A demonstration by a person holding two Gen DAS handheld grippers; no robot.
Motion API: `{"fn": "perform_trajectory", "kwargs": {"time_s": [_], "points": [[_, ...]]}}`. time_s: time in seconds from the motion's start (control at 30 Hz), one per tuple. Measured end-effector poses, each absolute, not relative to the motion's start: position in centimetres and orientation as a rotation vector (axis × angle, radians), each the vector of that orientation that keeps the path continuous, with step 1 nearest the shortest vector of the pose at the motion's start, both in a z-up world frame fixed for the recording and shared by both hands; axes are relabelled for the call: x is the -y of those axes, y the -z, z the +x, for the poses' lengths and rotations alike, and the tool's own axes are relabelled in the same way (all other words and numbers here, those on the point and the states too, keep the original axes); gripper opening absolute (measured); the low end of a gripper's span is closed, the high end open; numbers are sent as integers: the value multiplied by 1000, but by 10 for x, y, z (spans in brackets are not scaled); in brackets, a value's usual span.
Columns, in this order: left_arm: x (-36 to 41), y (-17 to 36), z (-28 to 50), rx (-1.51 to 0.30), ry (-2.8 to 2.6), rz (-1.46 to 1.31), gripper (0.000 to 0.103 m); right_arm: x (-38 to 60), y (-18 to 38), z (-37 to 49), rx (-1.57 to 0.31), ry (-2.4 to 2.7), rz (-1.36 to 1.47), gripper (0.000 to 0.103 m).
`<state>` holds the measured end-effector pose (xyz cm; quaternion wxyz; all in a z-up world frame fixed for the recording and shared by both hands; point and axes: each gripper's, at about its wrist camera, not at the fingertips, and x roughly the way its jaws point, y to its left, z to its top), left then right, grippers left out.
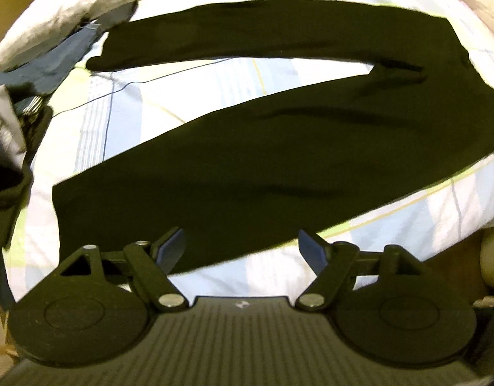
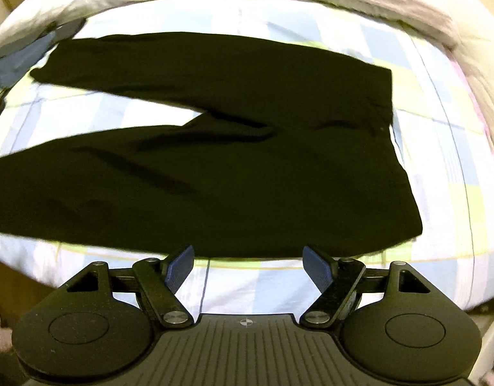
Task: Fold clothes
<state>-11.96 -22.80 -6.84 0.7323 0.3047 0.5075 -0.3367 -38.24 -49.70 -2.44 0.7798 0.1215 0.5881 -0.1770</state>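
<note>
A pair of black, soft-fabric trousers (image 1: 247, 148) lies spread flat on a bed covered by a pale sheet checked in blue, white and lime (image 1: 189, 83), both legs separate and splayed in a narrow V. In the left wrist view the waist sits at the right of the frame and the leg ends run to the left; the long axis therefore crosses the frame from side to side, roughly square to the claw's pointing direction. The left claw (image 1: 243, 249) is released, its blue-padded fingers well apart, poised at the lower centre of the frame over the near leg's lower edge, towards the hem end. The right claw (image 2: 248, 265) is likewise released and holds nothing, placed just short of the trousers' near edge, with the waistband (image 2: 388, 96) at the right of its frame. By this layout the left claw is nearer the hems and the right claw nearer the waist. The garment lies unfolded. A crumpled pale duvet (image 1: 70, 9) borders the top of the frame, and blue-grey clothing (image 1: 54, 61) lies at the upper left. No brand, label or legible writing is visible; only a small round emblem (image 2: 246, 322) marks the claw body.
</note>
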Motion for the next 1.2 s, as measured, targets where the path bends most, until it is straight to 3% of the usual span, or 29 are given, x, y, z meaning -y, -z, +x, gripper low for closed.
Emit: {"fn": "perform_trajectory", "kwargs": {"time_s": [0.37,0.63,0.93,1.2], "points": [[200,20,-221,-1061,575,587,76,490,5,-444,-1190,195,211,78],[195,11,-245,-1018,556,609,76,494,-3,-465,-1150,158,204,78],[206,22,-196,-942,616,726,76,525,0,-450,-1135,189,153,78],[224,74,-125,-940,759,802,76,525,36,-410,-1218,194,45,78]]}}
